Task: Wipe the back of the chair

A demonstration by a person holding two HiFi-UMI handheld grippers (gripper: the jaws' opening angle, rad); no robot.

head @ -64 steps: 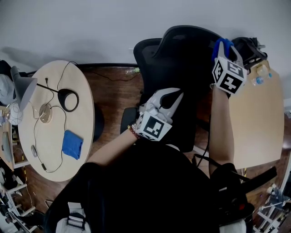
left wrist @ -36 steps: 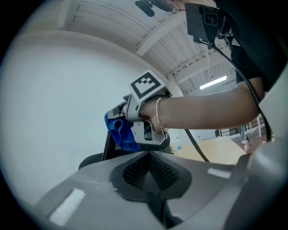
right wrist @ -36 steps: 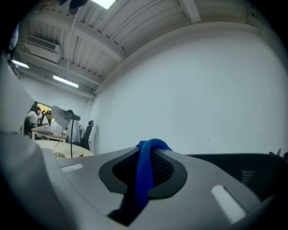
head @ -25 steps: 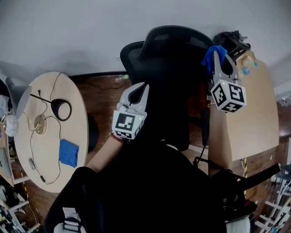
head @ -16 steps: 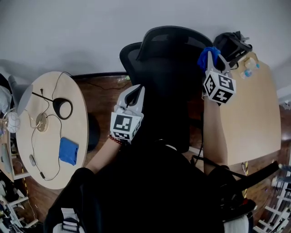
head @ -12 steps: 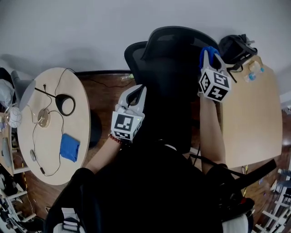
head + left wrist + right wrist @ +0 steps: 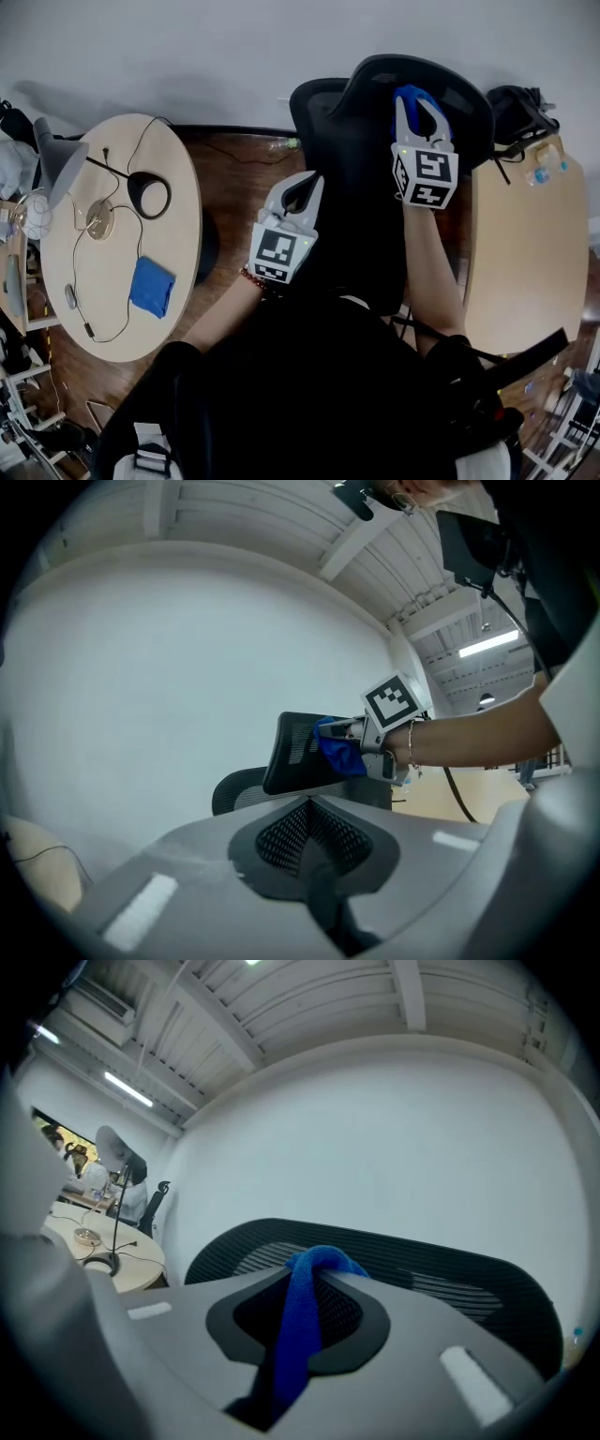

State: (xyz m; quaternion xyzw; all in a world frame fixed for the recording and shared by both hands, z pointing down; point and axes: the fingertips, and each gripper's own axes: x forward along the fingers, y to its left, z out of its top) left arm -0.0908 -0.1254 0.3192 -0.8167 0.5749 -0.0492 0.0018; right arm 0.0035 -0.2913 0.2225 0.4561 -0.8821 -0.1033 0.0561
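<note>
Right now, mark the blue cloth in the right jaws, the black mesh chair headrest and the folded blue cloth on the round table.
Clamped blue cloth [image 7: 298,1335]: right gripper view, middle of strip.
Black mesh chair headrest [image 7: 450,1271]: right gripper view, mesh face.
Folded blue cloth [image 7: 150,287]: head view, centre.

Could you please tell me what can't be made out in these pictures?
- Chair seat and base: head view, hidden behind its back and the person's body.
- Whether the blue cloth touches the headrest: right gripper view, the cloth's own fold covers the contact.
- Small items on the rectangular table: head view, too small to name.
</note>
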